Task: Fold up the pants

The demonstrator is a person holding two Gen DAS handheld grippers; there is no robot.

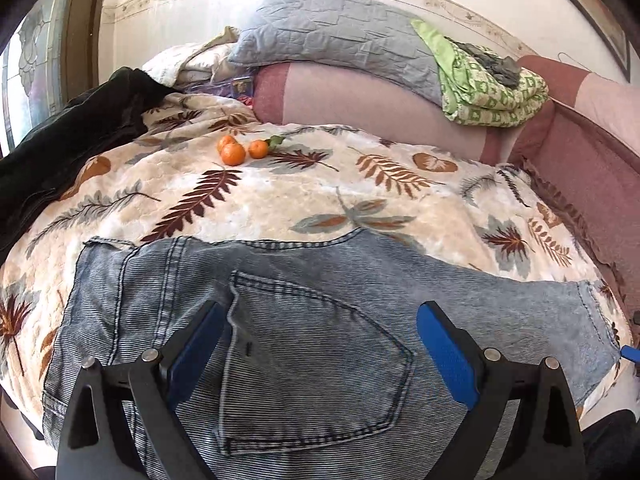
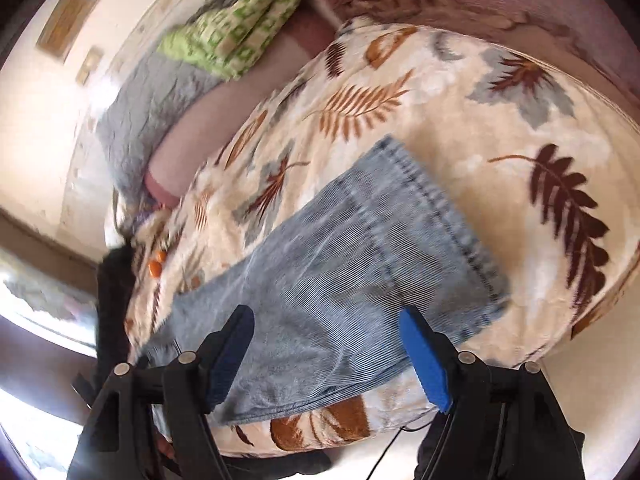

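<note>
Right now we see the pale blue, faintly striped denim pants [image 1: 320, 300] spread flat on a cream plush blanket printed with brown, orange and grey leaves [image 1: 304, 196], which covers the bed. From the left wrist view, the seat of the pants lies nearest us, a stitched back pocket [image 1: 316, 364] facing up, and one leg runs off to the right towards its hemmed cuff [image 1: 592, 320].

Our left gripper [image 1: 320, 352] hangs above that pocket with its blue-padded fingers [image 1: 448, 356] spread wide; nothing sits between them and the pads do not press on the cloth.

Our right gripper [image 2: 324, 356] is likewise wide apart and holds nothing. Its view is rolled and blurred. Beyond its fingers lies the leg end of the pants [image 2: 360, 264], the stitched hem [image 2: 436, 208] flat on the blanket [image 2: 500, 120]. We cannot tell whether the tips touch the denim.

Further up the bed, well apart from the pants, three small orange fruits [image 1: 240, 149] sit together on the blanket. A dark garment [image 1: 72, 136] lies at the left edge. A grey quilted pillow [image 1: 340, 36] and a folded green-and-white patterned cloth [image 1: 488, 88] rest on a long pink bolster [image 1: 360, 96] by the wall.
</note>
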